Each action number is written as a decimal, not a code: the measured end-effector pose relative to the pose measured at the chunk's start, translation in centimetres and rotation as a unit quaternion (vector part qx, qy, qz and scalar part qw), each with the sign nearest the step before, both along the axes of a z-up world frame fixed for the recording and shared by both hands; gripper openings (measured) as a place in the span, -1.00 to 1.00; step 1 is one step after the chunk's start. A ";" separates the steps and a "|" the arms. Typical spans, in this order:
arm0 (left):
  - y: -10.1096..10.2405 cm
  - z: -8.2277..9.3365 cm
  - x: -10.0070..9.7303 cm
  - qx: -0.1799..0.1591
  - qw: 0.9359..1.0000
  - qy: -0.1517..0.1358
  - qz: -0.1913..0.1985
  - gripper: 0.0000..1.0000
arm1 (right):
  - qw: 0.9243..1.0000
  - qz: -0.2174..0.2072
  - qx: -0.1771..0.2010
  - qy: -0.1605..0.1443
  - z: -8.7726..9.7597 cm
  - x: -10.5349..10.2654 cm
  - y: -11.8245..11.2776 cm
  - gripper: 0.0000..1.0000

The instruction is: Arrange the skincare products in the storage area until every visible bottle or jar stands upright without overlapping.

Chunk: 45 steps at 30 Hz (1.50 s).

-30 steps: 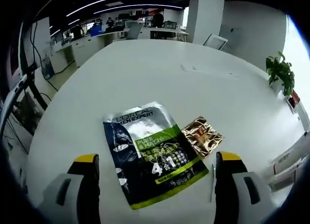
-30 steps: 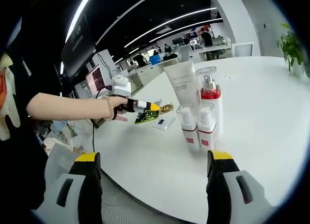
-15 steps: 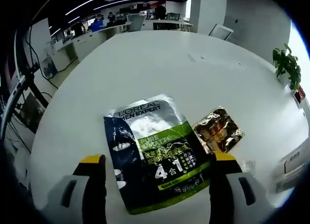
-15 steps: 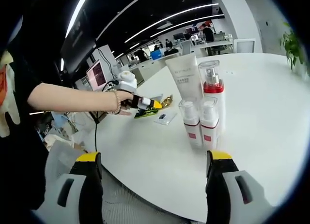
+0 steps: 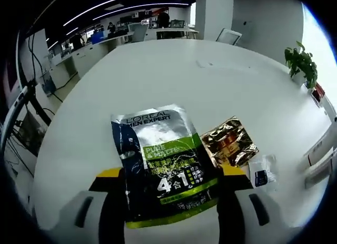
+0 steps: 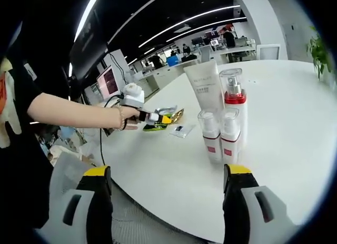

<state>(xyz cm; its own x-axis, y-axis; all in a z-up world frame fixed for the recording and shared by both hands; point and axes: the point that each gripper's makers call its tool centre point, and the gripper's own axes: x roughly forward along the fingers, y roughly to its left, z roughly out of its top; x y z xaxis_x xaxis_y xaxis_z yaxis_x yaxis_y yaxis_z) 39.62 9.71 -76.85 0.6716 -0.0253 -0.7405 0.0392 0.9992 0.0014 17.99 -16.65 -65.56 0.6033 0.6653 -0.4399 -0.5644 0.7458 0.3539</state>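
The dark-and-green face mask sachet (image 5: 160, 165) lies flat on the white table (image 5: 174, 75), and the left gripper (image 5: 171, 175) has its two yellow-tipped jaws at the sachet's two long sides, its near end between them. They look closed in on it, but whether they really clamp it or only touch the edges I cannot tell. I judge the sachet is being taken bc it is the flat item lying away from the group.

Just beside it, on its right, is a gold foil packet (image 5: 229, 144), and near that a small clear sachet (image 5: 261, 173) w/ a dark label. Both lie flat, apart from each other.

In the right gripper view the standing group is well apart from these: a white tube (image 6: 204, 88) upright on its cap, a tall pump bottle (image 6: 234, 104) w/ a red band, and two small pump bottles (image 6: 221, 136) in front, close side by side, none leaning. The right gripper (image 6: 163, 202) hovers w/ jaws wide apart and nothing between them, off the near table edge.

Room: the table is wide and bare beyond the sachets and around the bottles, so there is free surface for moving. The table edge is close to the left gripper's side, so a slide toward the person could push the sachet off. A potted plant (image 5: 301, 70) stands beyond the far edge.
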 end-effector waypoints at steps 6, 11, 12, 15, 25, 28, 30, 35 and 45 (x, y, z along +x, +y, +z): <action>-0.1 0.3 -0.1 0.003 1.000 -0.011 -0.024 -0.33 | 1.000 -0.001 -0.004 -0.005 -0.1 0.2 -0.2 0.73; -1.0 0.4 -1.0 -0.003 0.999 -0.007 -0.048 -0.74 | 1.000 -0.002 -0.005 -0.009 -0.1 0.3 -0.3 0.71; -0.9 0.4 -1.1 -0.003 0.999 -0.011 -0.049 -0.75 | 1.000 -0.001 -0.005 -0.009 -0.2 0.3 -0.3 0.71; -1.0 0.6 -1.4 -0.024 0.999 -0.015 -0.045 -0.78 | 1.000 0.001 -0.007 -0.010 -0.3 0.3 -0.3 0.71; -0.6 1.4 -3.7 -0.079 0.996 -0.032 -0.027 -0.87 | 1.000 0.012 -0.005 -0.016 -0.3 0.2 0.0 0.70; -0.8 2.0 -4.9 -0.077 0.995 -0.040 -0.041 -0.88 | 1.000 0.018 -0.005 -0.017 -0.3 0.1 0.1 0.69; -1.1 2.3 -5.3 -0.077 0.995 -0.044 -0.052 -0.88 | 1.000 0.022 -0.003 -0.018 -0.2 0.0 0.4 0.68; -2.8 3.8 -6.5 -0.077 0.992 -0.053 -0.084 -0.88 | 0.999 0.037 0.002 -0.021 0.1 -0.3 0.9 0.62; -5.9 7.1 -9.3 -0.112 0.982 -0.087 -0.124 -0.86 | 0.997 0.074 0.012 -0.024 0.6 -1.1 2.2 0.49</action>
